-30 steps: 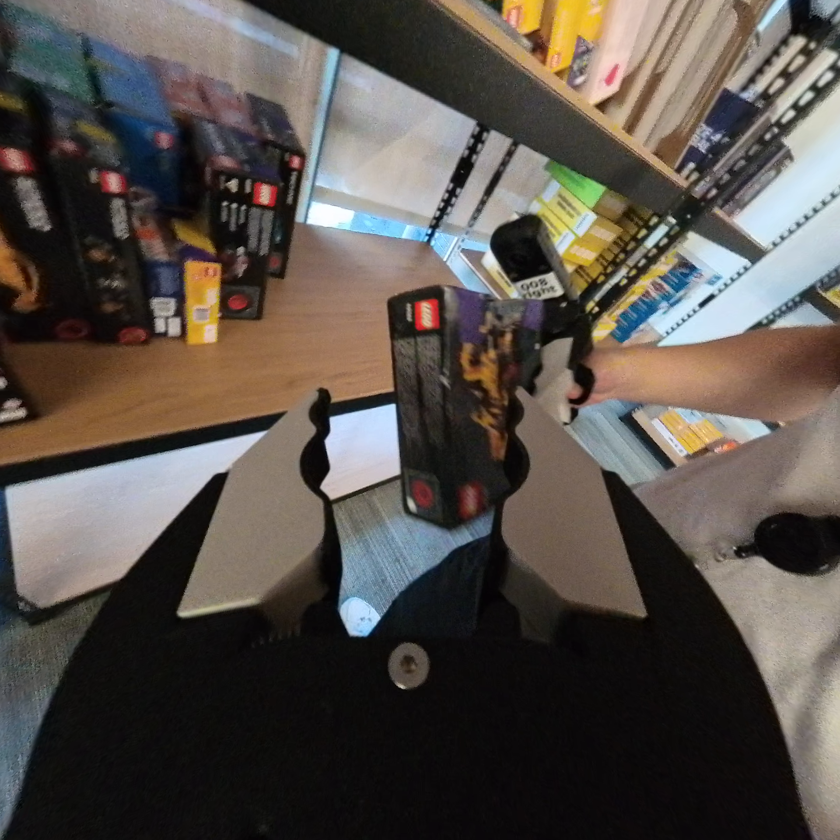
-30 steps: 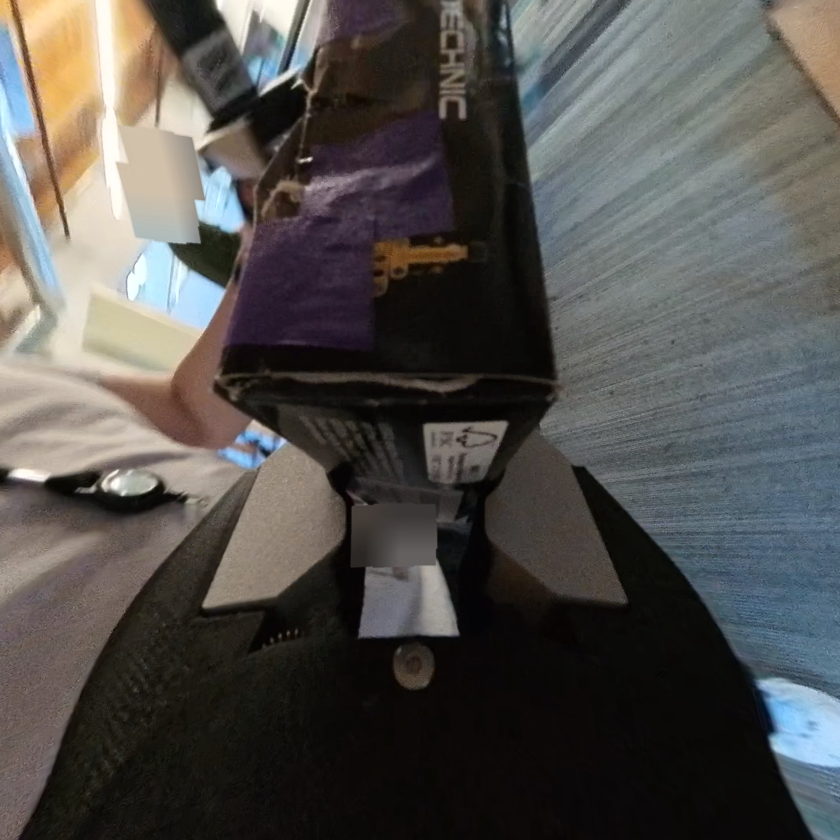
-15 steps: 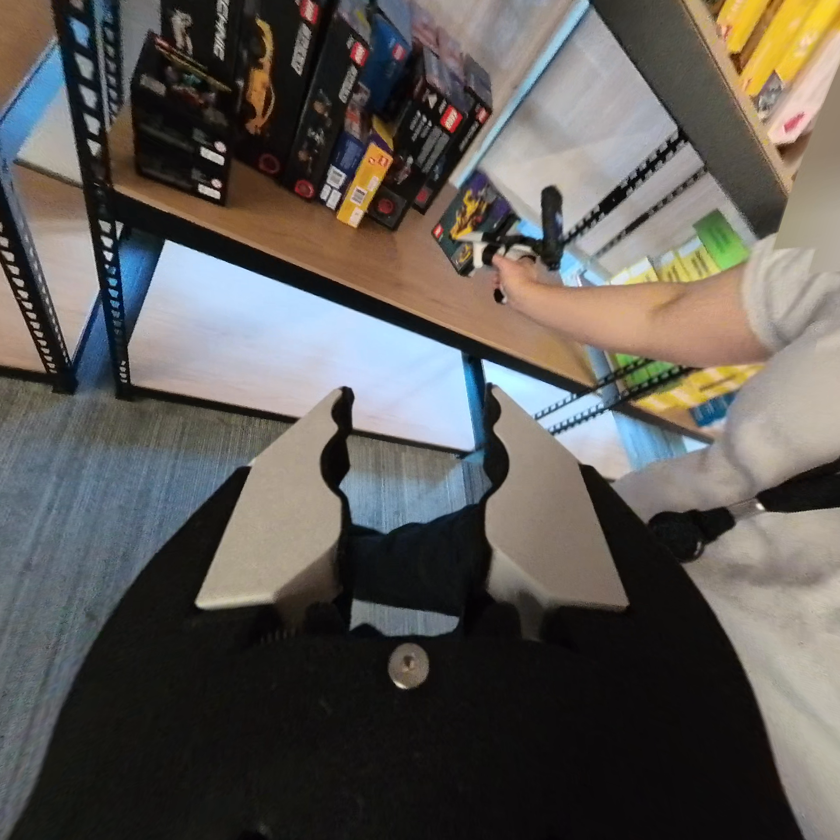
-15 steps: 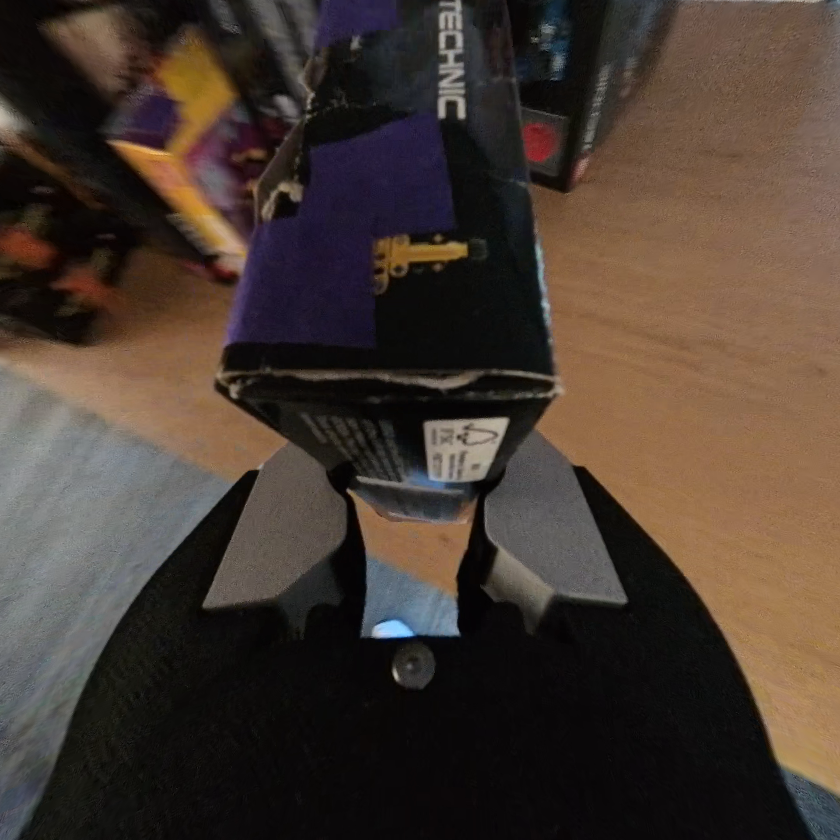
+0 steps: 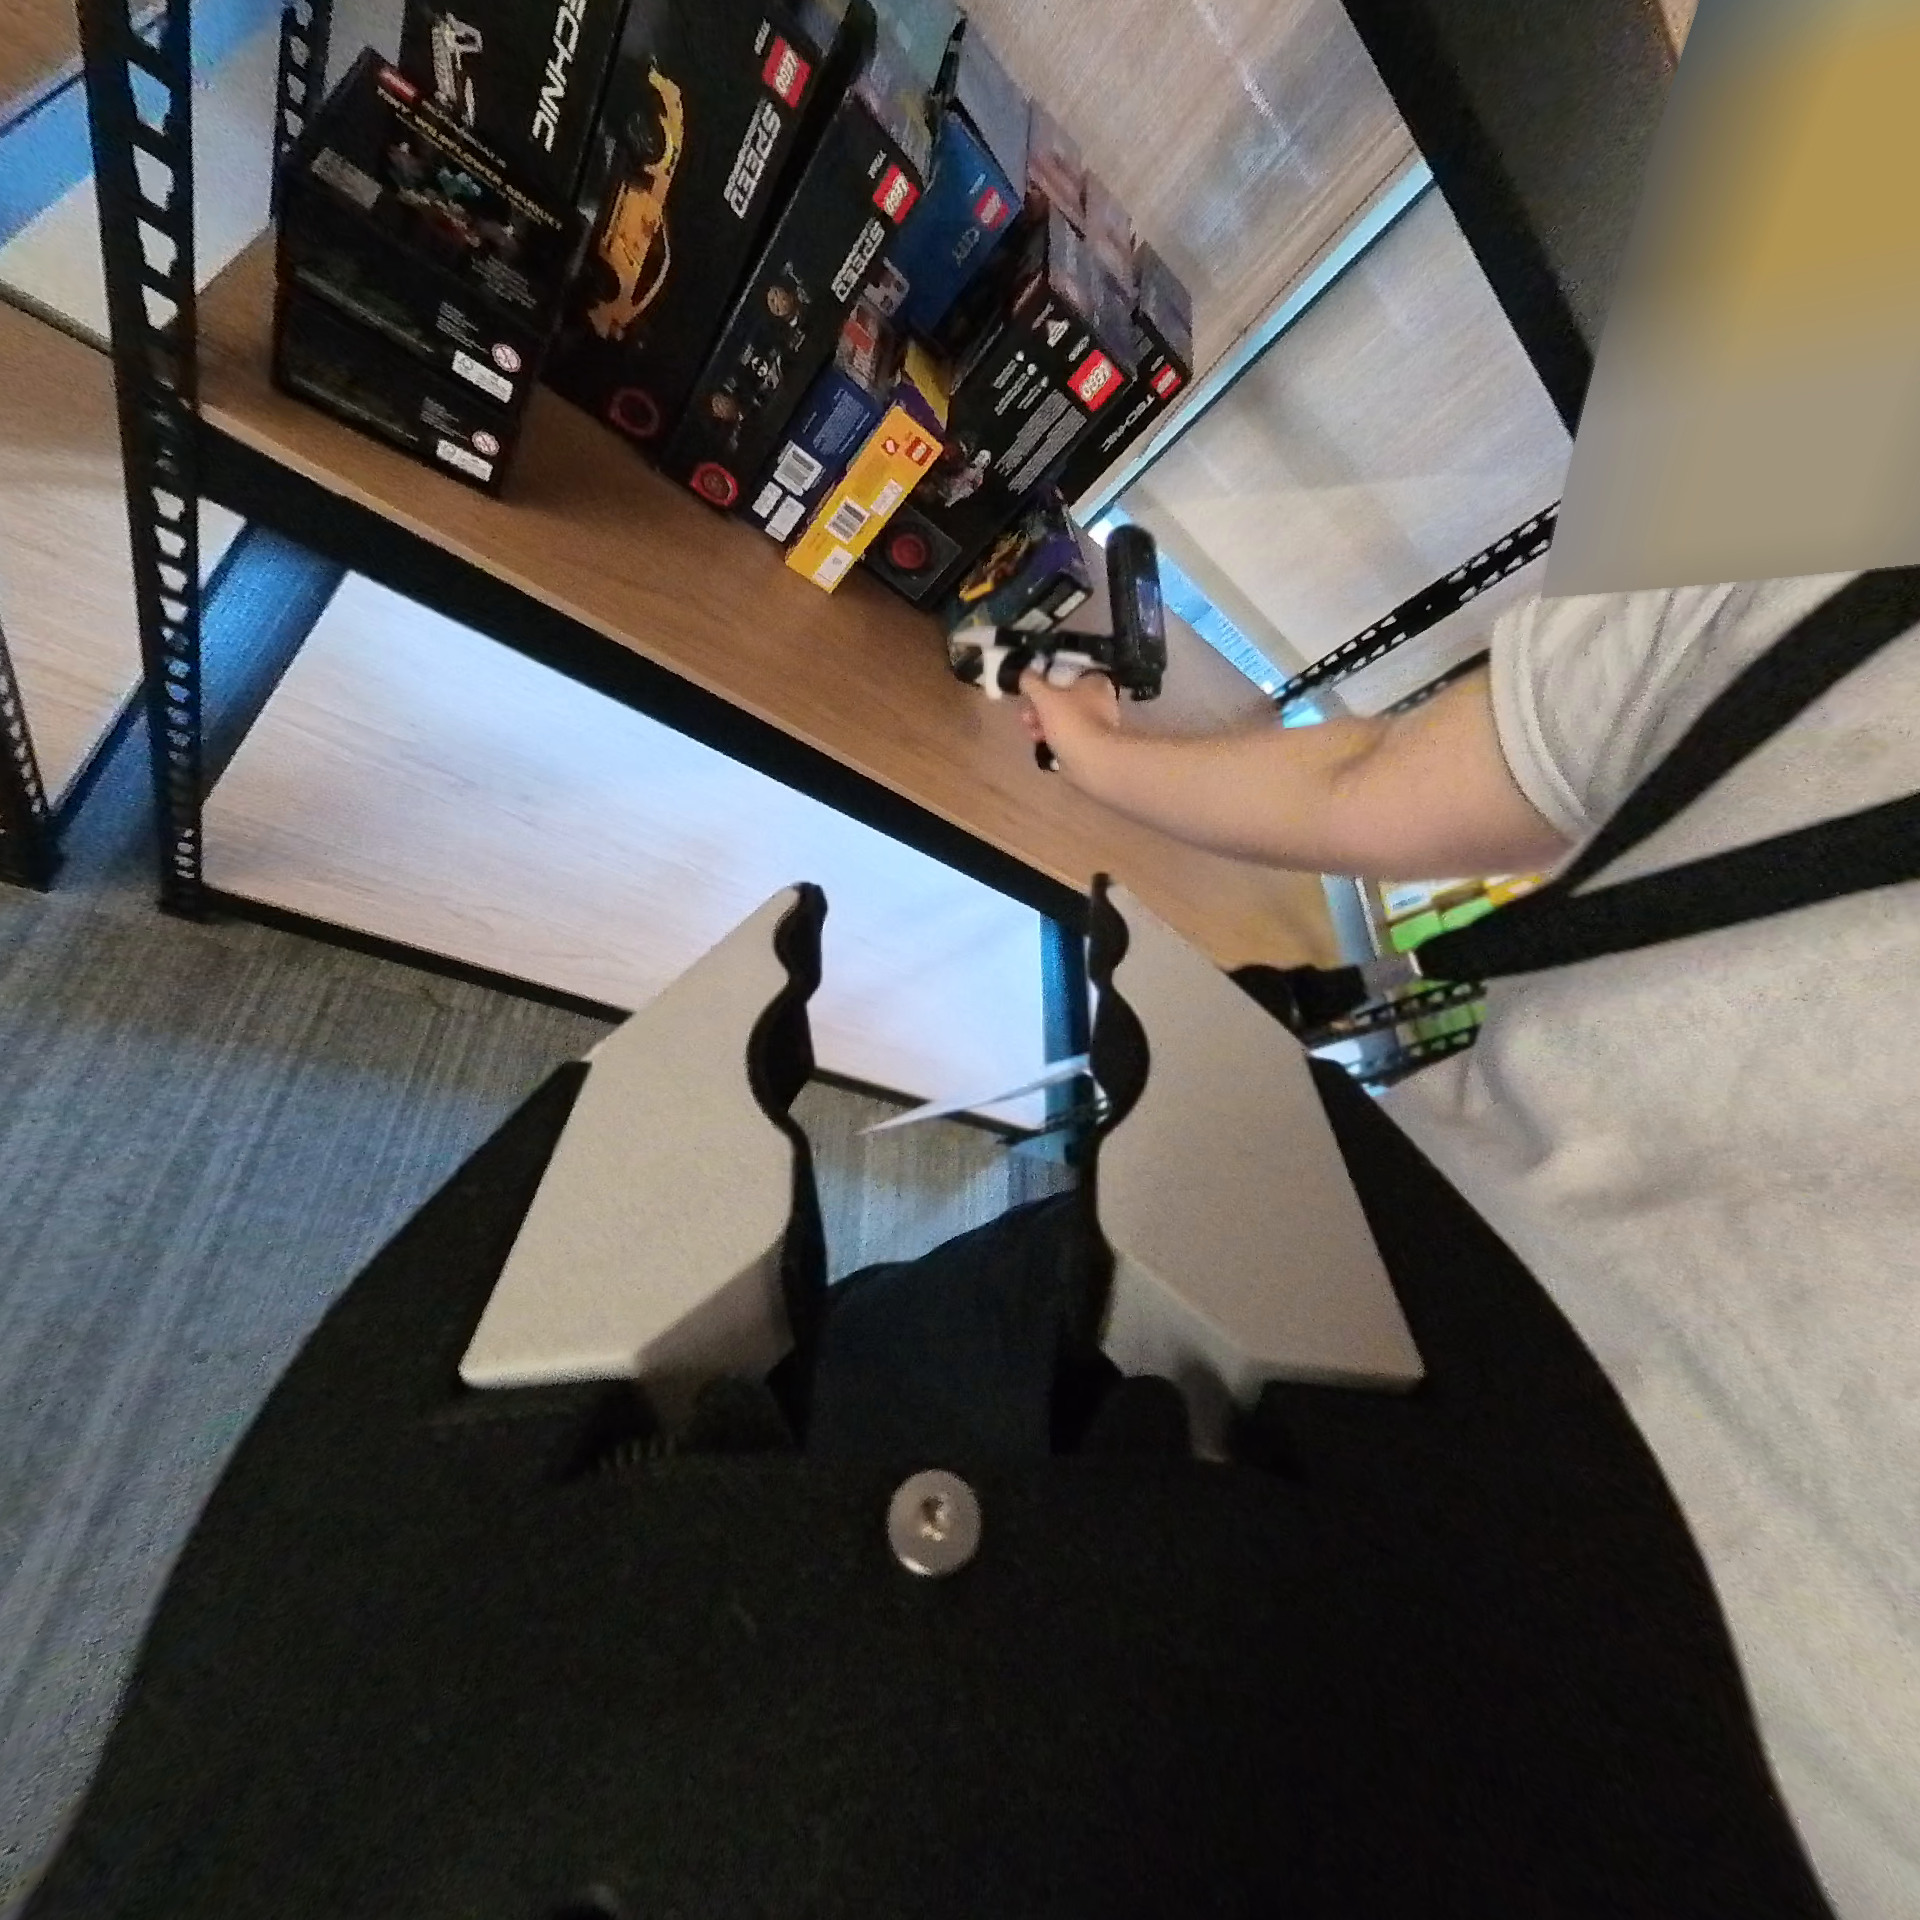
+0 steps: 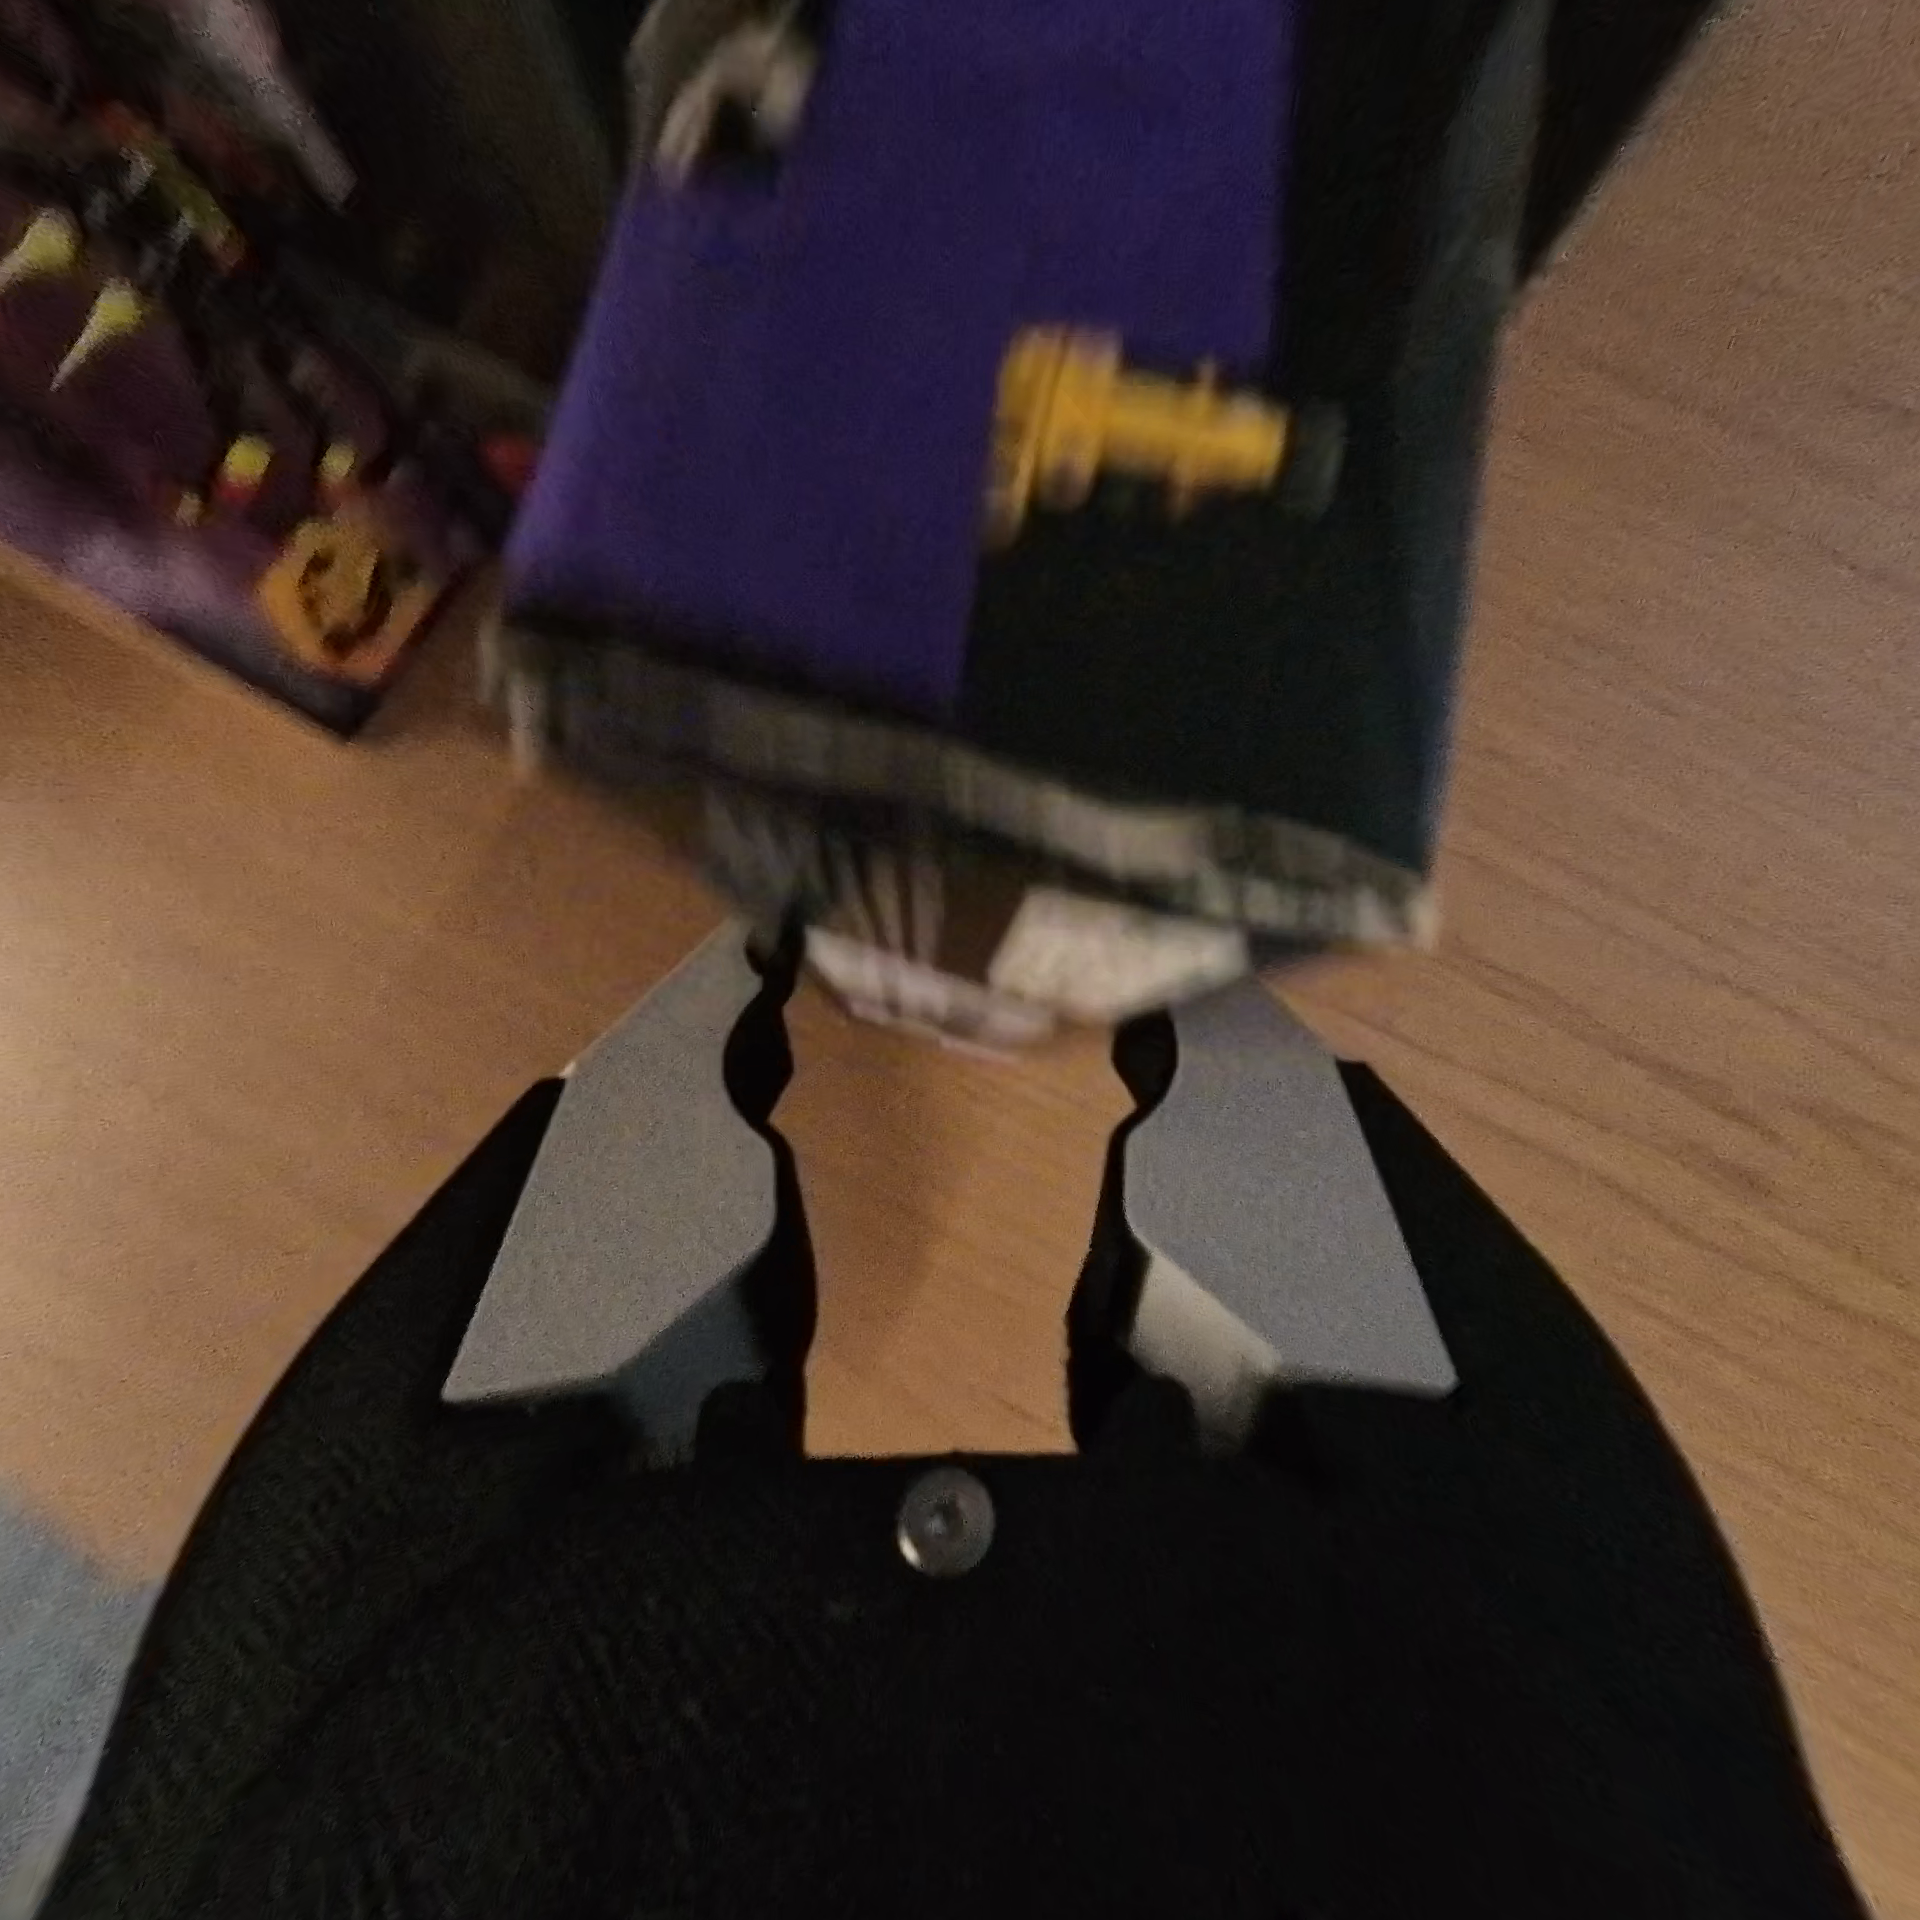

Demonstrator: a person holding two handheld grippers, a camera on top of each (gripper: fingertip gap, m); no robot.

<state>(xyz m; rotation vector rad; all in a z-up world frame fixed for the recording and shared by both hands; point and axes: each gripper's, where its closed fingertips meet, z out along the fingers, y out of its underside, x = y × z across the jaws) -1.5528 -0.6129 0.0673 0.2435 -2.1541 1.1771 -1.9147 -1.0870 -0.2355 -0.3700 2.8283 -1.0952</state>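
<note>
From your left wrist view, your left gripper [image 5: 953,894] hangs with its jaws spread wide and nothing between them, well back from the rack and low over the grey carpet [image 5: 208,1143]. Far ahead and to its right, your other arm [image 5: 1299,790] reaches onto the wooden shelf [image 5: 582,540]. There the right gripper [image 5: 1013,660] sits at the near end of a small purple-and-black box [image 5: 1023,577]. That box stands at the right end of a leaning row of dark boxes [image 5: 727,239], just past a slim yellow box [image 5: 862,499]. A black upright [image 5: 156,416] frames the rack at the left.

From your right wrist view (badly blurred), the right gripper [image 6: 971,987] has its jaws parted, bare shelf board [image 6: 1662,935] showing between them. The purple-and-black box [image 6: 935,416] stands straight ahead with its near end at the fingertips; whether they touch it I cannot tell. Another purple box [image 6: 208,416] stands ahead to the left, close beside it. The box looks narrow for its height, so it would likely tip at a sideways nudge; keep your wrist square to it and your jaws clear of both faces.
</note>
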